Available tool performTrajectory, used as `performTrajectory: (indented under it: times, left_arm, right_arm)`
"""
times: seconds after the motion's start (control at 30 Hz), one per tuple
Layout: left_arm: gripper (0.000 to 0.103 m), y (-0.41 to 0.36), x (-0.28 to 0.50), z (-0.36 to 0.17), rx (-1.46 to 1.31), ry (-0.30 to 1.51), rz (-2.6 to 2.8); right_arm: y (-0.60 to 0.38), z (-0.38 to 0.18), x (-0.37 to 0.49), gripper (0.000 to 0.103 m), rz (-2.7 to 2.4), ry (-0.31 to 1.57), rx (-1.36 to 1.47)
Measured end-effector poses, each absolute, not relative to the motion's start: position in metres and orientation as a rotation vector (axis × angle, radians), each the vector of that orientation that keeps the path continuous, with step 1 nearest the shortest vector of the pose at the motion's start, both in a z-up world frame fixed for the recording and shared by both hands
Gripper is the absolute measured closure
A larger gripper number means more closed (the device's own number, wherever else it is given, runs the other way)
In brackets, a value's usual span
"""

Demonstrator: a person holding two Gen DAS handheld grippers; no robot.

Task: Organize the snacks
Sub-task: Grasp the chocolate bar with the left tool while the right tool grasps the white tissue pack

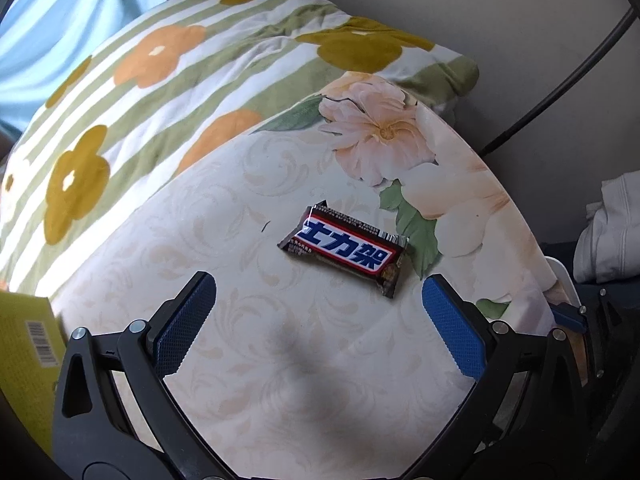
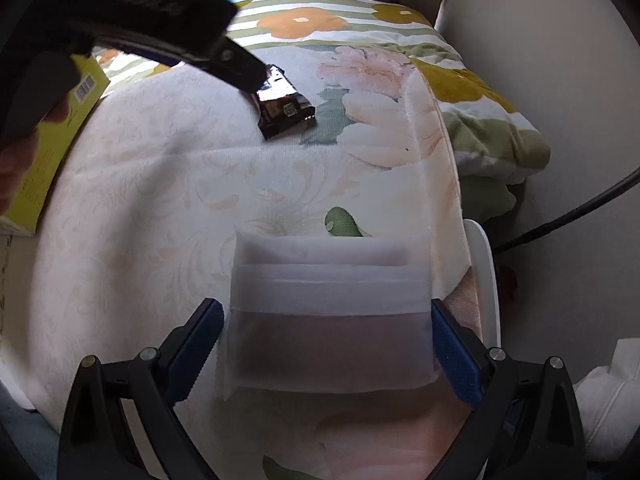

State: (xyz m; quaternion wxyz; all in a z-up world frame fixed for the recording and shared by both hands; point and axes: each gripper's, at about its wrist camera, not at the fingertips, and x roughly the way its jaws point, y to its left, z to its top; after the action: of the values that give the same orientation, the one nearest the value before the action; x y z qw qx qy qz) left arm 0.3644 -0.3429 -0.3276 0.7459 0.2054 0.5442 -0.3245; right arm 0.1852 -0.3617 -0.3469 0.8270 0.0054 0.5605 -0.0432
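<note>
A dark chocolate bar [image 1: 344,250] with a blue and red label lies flat on the floral tablecloth [image 1: 248,208]. My left gripper [image 1: 318,300] is open and empty, just short of the bar, which lies between and beyond its blue pads [image 1: 184,326]. In the right wrist view the same bar [image 2: 285,104] lies far off, partly hidden by the left gripper's black arm [image 2: 160,20]. My right gripper [image 2: 326,320] is open, its pads either side of a frosted white pouch [image 2: 328,316] lying on the cloth; whether they touch it I cannot tell.
A yellow box [image 2: 52,148] with a barcode lies at the table's left edge; it also shows in the left wrist view [image 1: 28,356]. A flowered quilt [image 1: 160,80] is heaped behind the table. A black cable [image 2: 568,208] and white cloth [image 1: 608,232] are at the right.
</note>
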Motion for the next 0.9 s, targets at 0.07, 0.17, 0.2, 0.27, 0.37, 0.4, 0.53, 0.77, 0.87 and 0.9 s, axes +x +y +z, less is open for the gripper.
performTrajectory:
  times: [0.07, 0.17, 0.2, 0.27, 0.37, 0.4, 0.53, 0.77, 0.87, 0.9]
  left_arm:
    - [0.001, -0.35, 0.367, -0.335, 0.469, 1.189, -0.72]
    - [0.001, -0.358, 0.368, -0.342, 0.496, 1.183, -0.736]
    - [0.001, -0.361, 0.368, -0.344, 0.508, 1.18, -0.74]
    - [0.001, -0.365, 0.367, -0.347, 0.527, 1.174, -0.751]
    - [0.001, -0.369, 0.368, -0.352, 0.545, 1.175, -0.769]
    - [0.001, -0.37, 0.368, -0.353, 0.552, 1.173, -0.773]
    - [0.018, -0.372, 0.368, -0.358, 0.567, 1.18, -0.794]
    - [0.043, -0.372, 0.364, -0.351, 0.579, 1.14, -0.837]
    - [0.049, -0.373, 0.362, -0.35, 0.581, 1.14, -0.837]
    - [0.051, -0.373, 0.362, -0.35, 0.578, 1.143, -0.835]
  right_arm:
    - [-0.361, -0.347, 0.184, 0.006, -0.089, 1.179, -0.002]
    - [-0.361, -0.347, 0.182, 0.007, -0.084, 1.168, -0.006]
    - [-0.362, -0.346, 0.181, 0.007, -0.082, 1.166, -0.007]
    - [-0.362, -0.346, 0.181, 0.008, -0.08, 1.163, -0.008]
    - [-0.362, -0.346, 0.181, 0.009, -0.077, 1.163, -0.009]
    - [-0.361, -0.345, 0.181, 0.01, -0.076, 1.163, -0.009]
    - [-0.365, -0.344, 0.181, 0.017, -0.077, 1.164, -0.001]
    - [-0.366, -0.344, 0.184, 0.022, -0.075, 1.166, 0.006]
    - [-0.368, -0.342, 0.185, 0.027, -0.076, 1.169, 0.019]
    - [-0.368, -0.341, 0.186, 0.028, -0.078, 1.167, 0.02]
